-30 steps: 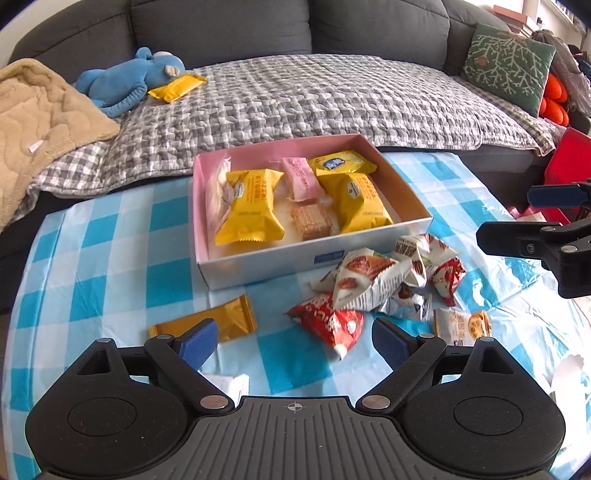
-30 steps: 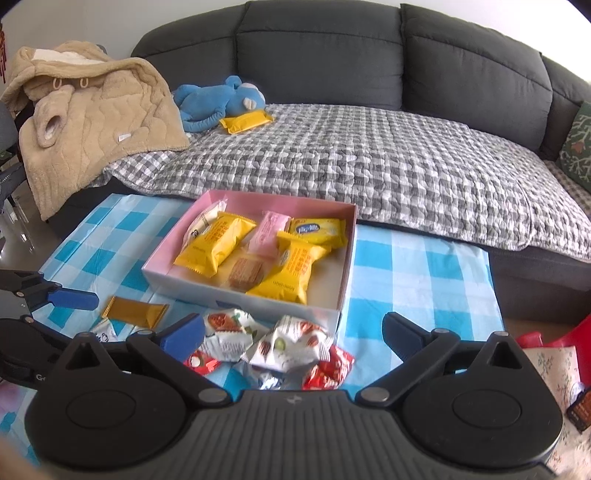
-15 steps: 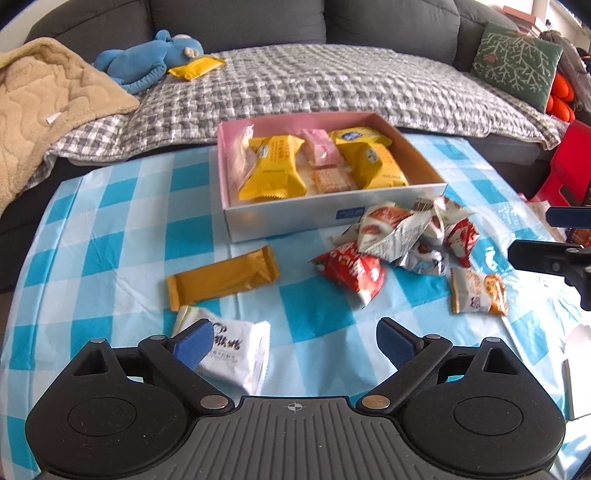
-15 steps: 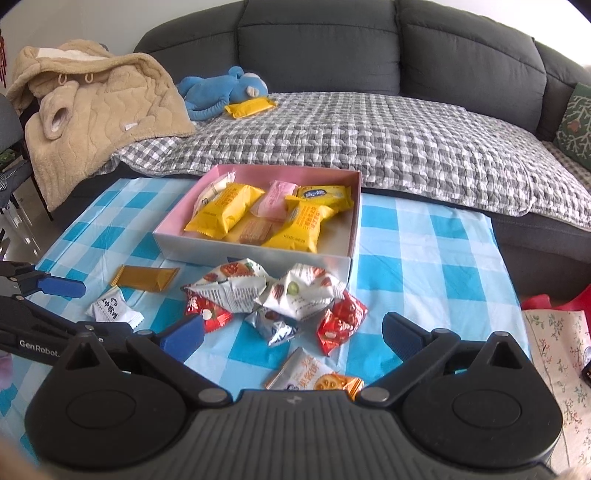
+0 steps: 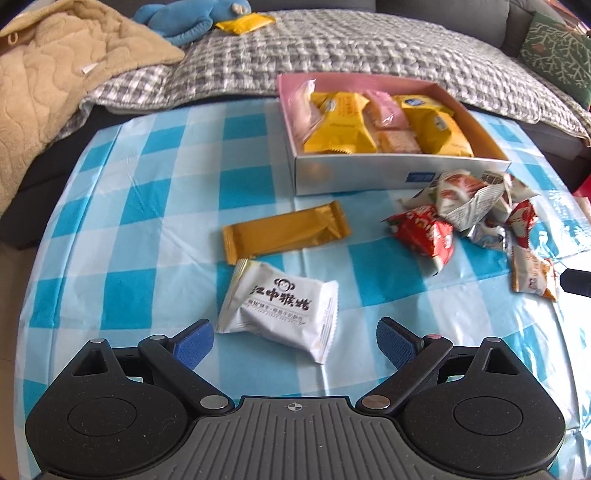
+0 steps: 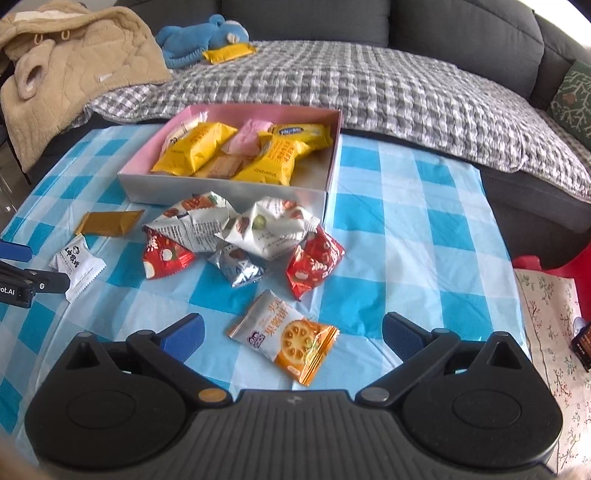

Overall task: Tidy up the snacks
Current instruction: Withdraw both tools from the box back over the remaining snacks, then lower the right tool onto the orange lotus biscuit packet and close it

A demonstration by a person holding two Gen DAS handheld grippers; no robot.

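Right now both tongs are spread wide and grip nothing. The left gripper [image 5: 294,341] hovers low over the blue-and-white checked tablecloth [image 5: 122,295], and a white crinkled snack packet with black lettering [image 5: 281,309] lies between its blue-padded fingers [image 5: 195,342], touching neither. Just beyond that packet rests a long gold foil bar [image 5: 286,232], and further ahead and to the right stands the shallow pink-lined cardboard box [image 5: 369,176], holding yellow, pink and clear-wrapped snacks.

The right gripper [image 6: 293,331] hangs over an orange-and-white biscuit packet [image 6: 287,339], which sits between its open fingers [image 6: 183,332] without contact. Just ahead of it is a loose heap of red, silver and white crumpled sachets [image 6: 243,236], piled against the box's near wall. Past the box, a grey checked blanket [image 6: 351,88] covers the dark sofa, with a blue plush toy [image 6: 199,35] and a beige fleece garment [image 6: 70,62] off to the left.
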